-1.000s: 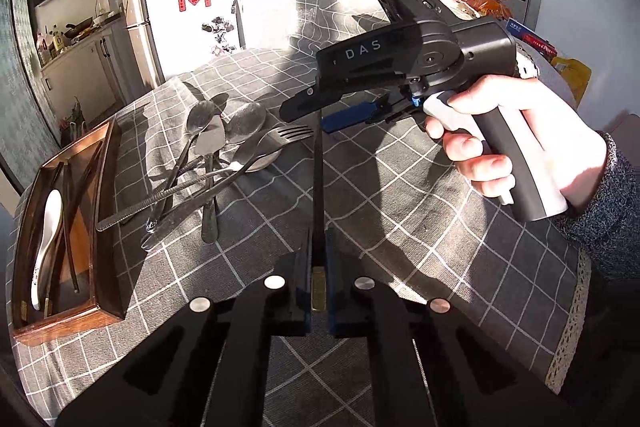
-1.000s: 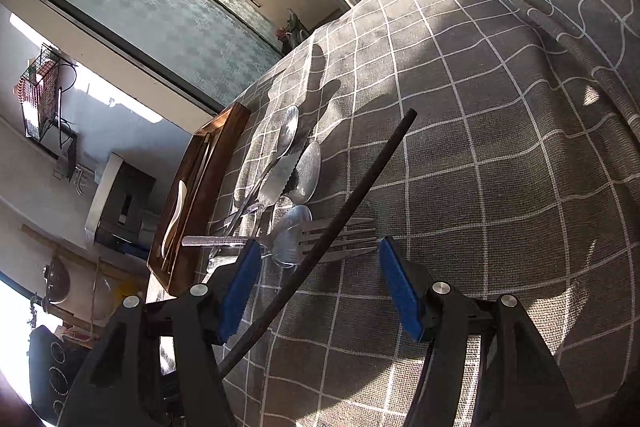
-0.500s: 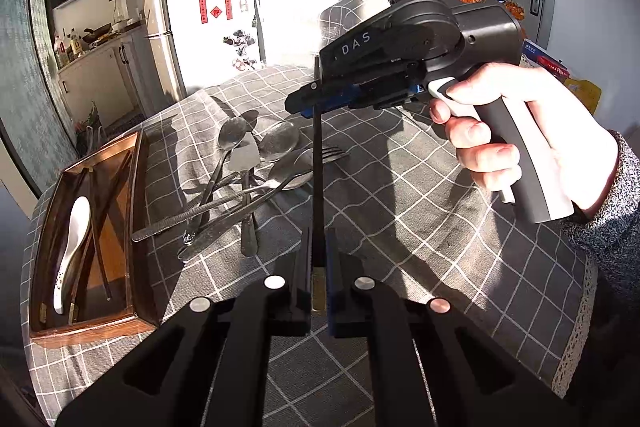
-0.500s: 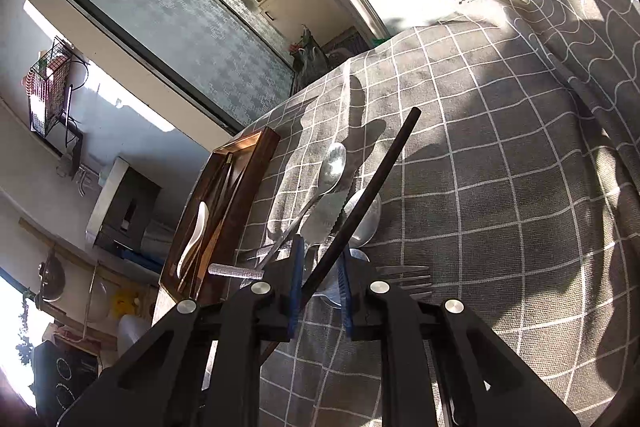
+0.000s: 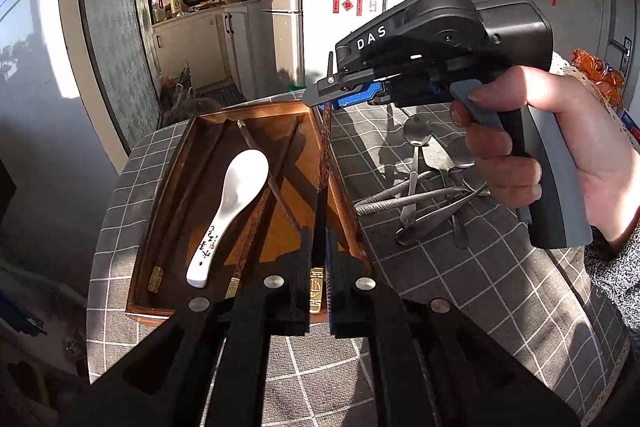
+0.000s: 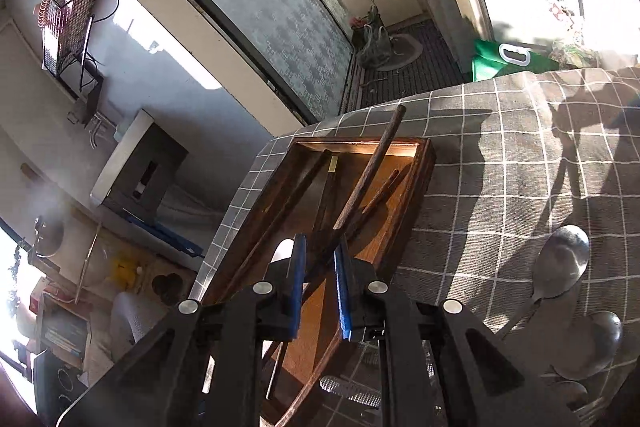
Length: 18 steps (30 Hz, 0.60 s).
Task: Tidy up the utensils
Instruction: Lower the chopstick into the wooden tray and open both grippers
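Note:
A dark wooden chopstick [image 5: 325,163] is held at both ends. My left gripper [image 5: 319,279] is shut on its gold-capped end. My right gripper [image 6: 319,277] is shut on its thin end; it also shows in the left wrist view [image 5: 332,95]. The chopstick [image 6: 370,173] hangs over the right side of a wooden tray [image 5: 176,163]. The tray [image 6: 420,183] holds a white ceramic spoon [image 5: 234,203] and several chopsticks [image 5: 260,207]. A pile of metal spoons and a fork [image 5: 428,195] lies on the checked cloth right of the tray.
The table carries a grey checked tablecloth [image 5: 460,291], and its edge lies just behind and left of the tray. Metal spoons [image 6: 560,267] lie right of the tray in the right wrist view. A fridge [image 5: 340,7] and kitchen counter stand beyond the table.
Both grippers have carried the chopstick left from above the metal cutlery to above the wooden tray. The right gripper closed on the chopstick's thin end early in this span.

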Each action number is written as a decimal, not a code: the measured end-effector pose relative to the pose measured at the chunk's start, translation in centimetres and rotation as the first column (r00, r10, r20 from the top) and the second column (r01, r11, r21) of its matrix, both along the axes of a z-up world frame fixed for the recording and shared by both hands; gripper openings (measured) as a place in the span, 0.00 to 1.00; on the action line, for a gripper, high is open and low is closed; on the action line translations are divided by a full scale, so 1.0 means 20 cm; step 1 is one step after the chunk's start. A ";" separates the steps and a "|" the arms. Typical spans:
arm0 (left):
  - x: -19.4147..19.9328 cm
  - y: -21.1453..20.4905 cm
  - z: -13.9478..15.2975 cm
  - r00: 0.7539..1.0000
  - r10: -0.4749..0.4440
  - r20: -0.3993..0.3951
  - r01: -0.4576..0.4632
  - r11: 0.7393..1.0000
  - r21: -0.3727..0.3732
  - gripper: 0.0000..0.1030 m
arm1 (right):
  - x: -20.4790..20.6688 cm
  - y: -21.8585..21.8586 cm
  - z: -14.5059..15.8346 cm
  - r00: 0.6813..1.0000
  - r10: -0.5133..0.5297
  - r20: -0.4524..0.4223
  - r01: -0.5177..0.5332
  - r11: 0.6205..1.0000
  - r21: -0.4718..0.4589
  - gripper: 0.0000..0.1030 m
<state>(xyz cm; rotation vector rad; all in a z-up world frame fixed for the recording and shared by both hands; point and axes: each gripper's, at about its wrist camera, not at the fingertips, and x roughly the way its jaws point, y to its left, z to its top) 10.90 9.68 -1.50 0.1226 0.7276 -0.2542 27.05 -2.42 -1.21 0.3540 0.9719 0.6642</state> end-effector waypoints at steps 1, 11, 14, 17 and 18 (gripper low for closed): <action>0.01 0.02 -0.01 1.000 0.011 -0.006 -0.011 1.000 -0.002 0.07 | 0.02 0.03 -0.02 1.000 0.003 -0.014 -0.003 1.000 0.002 0.15; 0.13 0.08 -0.06 0.998 0.054 -0.022 -0.054 0.998 0.034 0.06 | -0.04 -0.02 -0.02 1.000 0.022 -0.004 -0.022 1.000 -0.004 0.28; 0.16 0.07 -0.10 0.998 0.045 -0.038 -0.042 0.997 0.059 0.09 | -0.09 -0.16 0.03 1.000 0.004 0.021 -0.004 1.000 0.017 0.33; 0.17 0.06 -0.12 0.999 0.039 -0.032 -0.036 0.994 0.103 0.38 | -0.15 -0.33 0.08 0.999 -0.007 0.046 0.005 1.000 0.026 0.37; 0.16 0.06 -0.12 0.999 0.030 -0.029 -0.027 0.994 0.101 0.48 | -0.17 -0.39 0.10 0.998 -0.014 0.056 0.013 1.000 0.023 0.40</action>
